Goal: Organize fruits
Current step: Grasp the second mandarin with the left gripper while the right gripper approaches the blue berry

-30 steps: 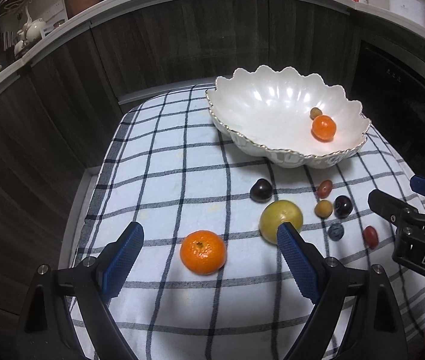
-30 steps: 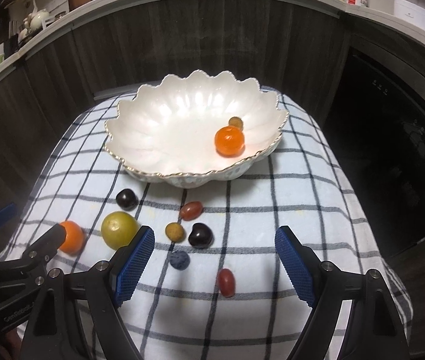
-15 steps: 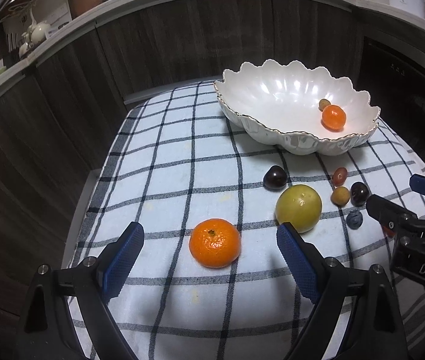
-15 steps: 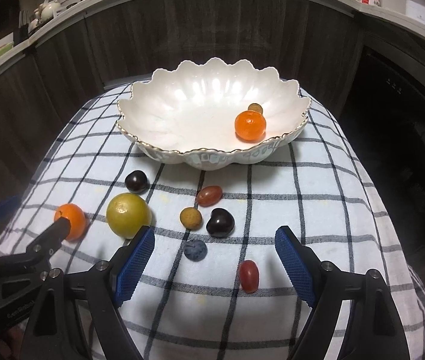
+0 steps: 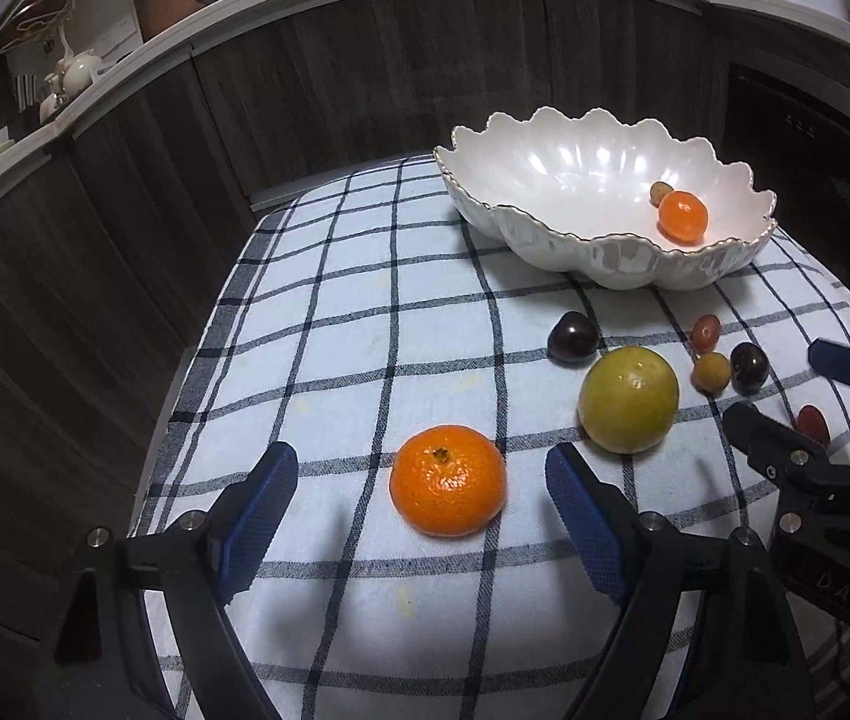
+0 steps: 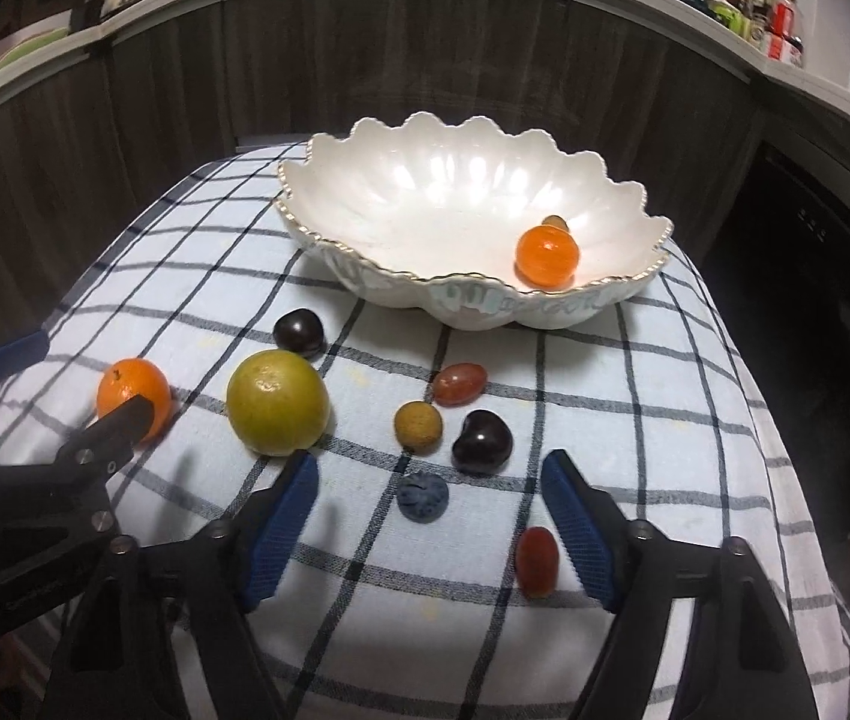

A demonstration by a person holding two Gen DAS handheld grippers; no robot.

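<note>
An orange mandarin lies on the checked cloth between the fingers of my left gripper. Its jaws are closing and the pads stand clear of the fruit. My right gripper hangs low over a blueberry. A red grape lies just inside its right finger. These jaws are closing too and press on nothing. A yellow-green citrus sits by the left finger. The white scalloped bowl holds a small orange and a tan fruit.
On the cloth before the bowl lie two dark plums, a tan longan and a reddish grape. Dark wood cabinets ring the cloth-covered table. A black appliance front stands to the right.
Both grippers have sunk toward the cloth, so the fruits look larger. Both pairs of fingers stand closer together than before. The right view has rolled slightly.
</note>
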